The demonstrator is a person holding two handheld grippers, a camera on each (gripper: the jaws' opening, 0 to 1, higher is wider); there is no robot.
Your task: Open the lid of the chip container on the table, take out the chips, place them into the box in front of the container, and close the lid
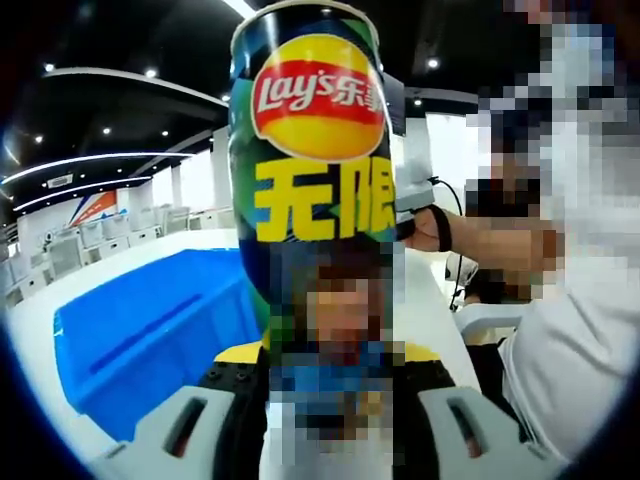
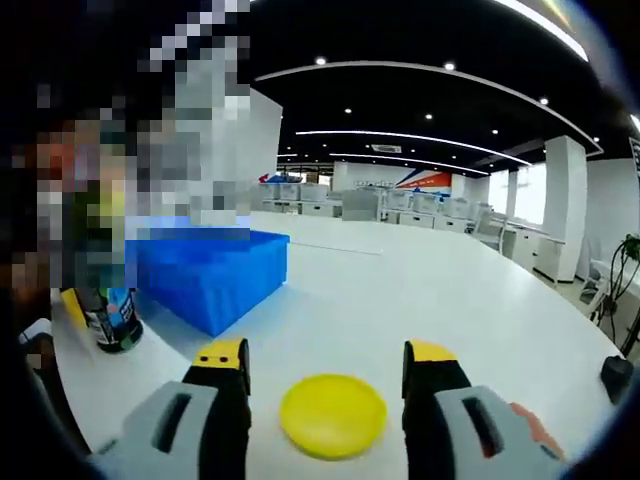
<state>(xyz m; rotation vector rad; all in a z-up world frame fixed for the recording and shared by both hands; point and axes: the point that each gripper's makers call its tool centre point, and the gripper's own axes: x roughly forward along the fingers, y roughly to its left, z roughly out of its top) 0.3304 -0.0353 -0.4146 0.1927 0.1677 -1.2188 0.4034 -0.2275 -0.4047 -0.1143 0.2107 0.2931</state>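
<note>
The chip can [image 1: 315, 140], dark green with a red and yellow Lay's logo, stands tall right in front of the left gripper view. My left gripper [image 1: 330, 352] is shut on its lower part, one yellow-tipped jaw on each side. In the right gripper view the can's base [image 2: 112, 322] rests on the table at far left, its upper part blurred. The yellow lid [image 2: 333, 414] lies flat on the white table, off the can. My right gripper [image 2: 325, 372] is open, its jaws either side of the lid without touching it. The blue box [image 2: 212, 270] sits beside the can.
The blue box [image 1: 150, 330] lies left of the can in the left gripper view. A person's hand [image 1: 440, 230] and white sleeve [image 1: 580, 340] are at the right. The white table [image 2: 450, 300] runs far back, with a small black object [image 2: 617, 378] at its right edge.
</note>
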